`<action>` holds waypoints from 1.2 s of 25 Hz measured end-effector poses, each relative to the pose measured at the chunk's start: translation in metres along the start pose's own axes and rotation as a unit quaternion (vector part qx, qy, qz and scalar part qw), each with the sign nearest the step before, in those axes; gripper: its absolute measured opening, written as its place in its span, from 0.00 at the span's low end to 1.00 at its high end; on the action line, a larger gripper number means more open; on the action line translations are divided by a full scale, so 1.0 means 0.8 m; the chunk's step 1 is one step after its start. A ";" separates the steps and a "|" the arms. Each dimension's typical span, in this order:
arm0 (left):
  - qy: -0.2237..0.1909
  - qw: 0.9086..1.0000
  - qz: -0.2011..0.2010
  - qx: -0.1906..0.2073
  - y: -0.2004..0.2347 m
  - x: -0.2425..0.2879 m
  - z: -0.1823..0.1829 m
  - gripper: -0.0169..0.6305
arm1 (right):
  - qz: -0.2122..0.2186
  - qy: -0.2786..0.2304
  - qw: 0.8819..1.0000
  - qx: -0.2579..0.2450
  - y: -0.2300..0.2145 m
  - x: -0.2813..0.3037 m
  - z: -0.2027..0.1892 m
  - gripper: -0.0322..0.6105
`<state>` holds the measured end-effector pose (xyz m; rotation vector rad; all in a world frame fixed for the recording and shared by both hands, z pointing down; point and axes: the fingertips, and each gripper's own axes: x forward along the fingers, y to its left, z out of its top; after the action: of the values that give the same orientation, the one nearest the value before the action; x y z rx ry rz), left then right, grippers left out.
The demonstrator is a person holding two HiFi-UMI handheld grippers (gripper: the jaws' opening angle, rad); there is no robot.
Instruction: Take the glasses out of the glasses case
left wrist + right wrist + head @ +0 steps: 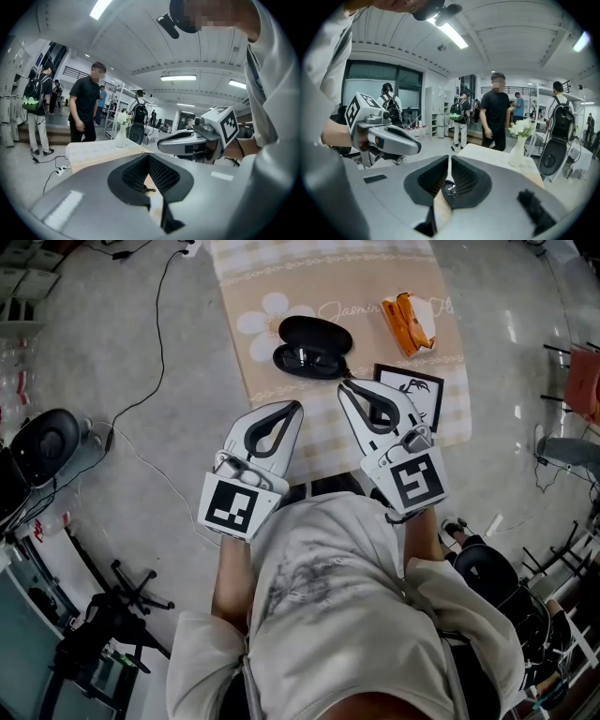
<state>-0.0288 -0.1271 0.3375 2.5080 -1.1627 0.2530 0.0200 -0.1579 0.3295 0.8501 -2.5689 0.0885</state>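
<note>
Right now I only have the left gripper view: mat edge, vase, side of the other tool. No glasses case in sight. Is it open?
Observer: Open. The glasses case lies on the beige mat with its lid flipped back, just ahead of the left tool.
Operator: Glasses inside?
Observer: Yes, the glasses sit in the half nearer the person.
Operator: State of the right tool?
Observer: The right tool is shut with nothing between its jaws. Its tip is close to the case's near right side, not touching it.
</note>
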 end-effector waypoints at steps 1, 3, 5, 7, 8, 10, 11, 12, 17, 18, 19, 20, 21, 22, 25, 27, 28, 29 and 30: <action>0.001 1.000 0.000 -0.001 0.001 0.002 -0.002 0.03 | 0.002 0.003 1.000 -0.001 -0.001 0.003 -0.002 0.08; 0.003 1.000 0.002 -0.003 0.004 0.005 -0.005 0.03 | 0.006 0.008 1.000 0.000 -0.002 0.009 -0.007 0.09; 0.005 1.000 0.004 -0.005 0.007 0.010 -0.008 0.03 | 0.010 0.014 1.000 -0.001 -0.004 0.016 -0.013 0.09; 0.008 1.000 0.006 -0.006 0.010 0.014 -0.012 0.03 | 0.014 0.021 1.000 -0.001 -0.007 0.023 -0.020 0.10; 0.010 1.000 0.006 -0.007 0.012 0.017 -0.014 0.03 | 0.016 0.025 1.000 0.000 -0.008 0.026 -0.024 0.11; 0.012 1.000 0.008 -0.010 0.015 0.022 -0.018 0.03 | 0.018 0.028 0.999 0.003 -0.011 0.033 -0.033 0.11; 0.013 1.000 0.009 -0.011 0.017 0.024 -0.020 0.03 | 0.018 0.030 0.999 0.004 -0.013 0.037 -0.038 0.12; 0.014 1.000 0.010 -0.012 0.018 0.027 -0.023 0.03 | 0.020 0.033 0.999 0.004 -0.014 0.041 -0.043 0.12; 0.020 1.000 0.011 -0.014 0.025 0.039 -0.033 0.04 | 0.030 0.061 0.998 -0.005 -0.020 0.062 -0.074 0.14; 0.021 1.000 0.011 -0.014 0.027 0.041 -0.035 0.03 | 0.032 0.067 0.997 -0.006 -0.021 0.065 -0.079 0.14; 0.023 1.000 0.011 -0.015 0.029 0.044 -0.037 0.03 | 0.033 0.071 0.997 -0.007 -0.021 0.069 -0.083 0.14; 0.024 1.000 0.012 -0.016 0.031 0.046 -0.039 0.04 | 0.035 0.076 0.996 -0.009 -0.022 0.072 -0.087 0.15; 0.026 0.999 0.012 -0.017 0.033 0.048 -0.041 0.04 | 0.036 0.079 0.996 -0.010 -0.023 0.076 -0.090 0.15; 0.027 0.999 0.013 -0.018 0.034 0.050 -0.043 0.03 | 0.038 0.083 0.996 -0.012 -0.023 0.079 -0.093 0.15; 0.031 0.999 0.016 -0.022 0.038 0.054 -0.049 0.03 | 0.043 0.089 0.995 -0.014 -0.023 0.086 -0.101 0.16; 0.034 0.999 0.018 -0.024 0.042 0.056 -0.053 0.03 | 0.046 0.094 0.994 -0.016 -0.023 0.092 -0.107 0.16; 0.035 0.999 0.019 -0.025 0.043 0.058 -0.055 0.04 | 0.048 0.096 0.994 -0.017 -0.023 0.095 -0.110 0.17; 0.036 0.999 0.020 -0.026 0.045 0.059 -0.057 0.04 | 0.050 0.099 0.994 -0.018 -0.023 0.099 -0.114 0.17; 0.036 0.999 0.020 -0.026 0.047 0.061 -0.060 0.04 | 0.052 0.102 0.993 -0.018 -0.023 0.102 -0.117 0.17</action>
<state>-0.0268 -0.1645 0.4056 2.4123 -1.1772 0.3176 0.0077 -0.2000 0.4472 0.6575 -2.4137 0.1517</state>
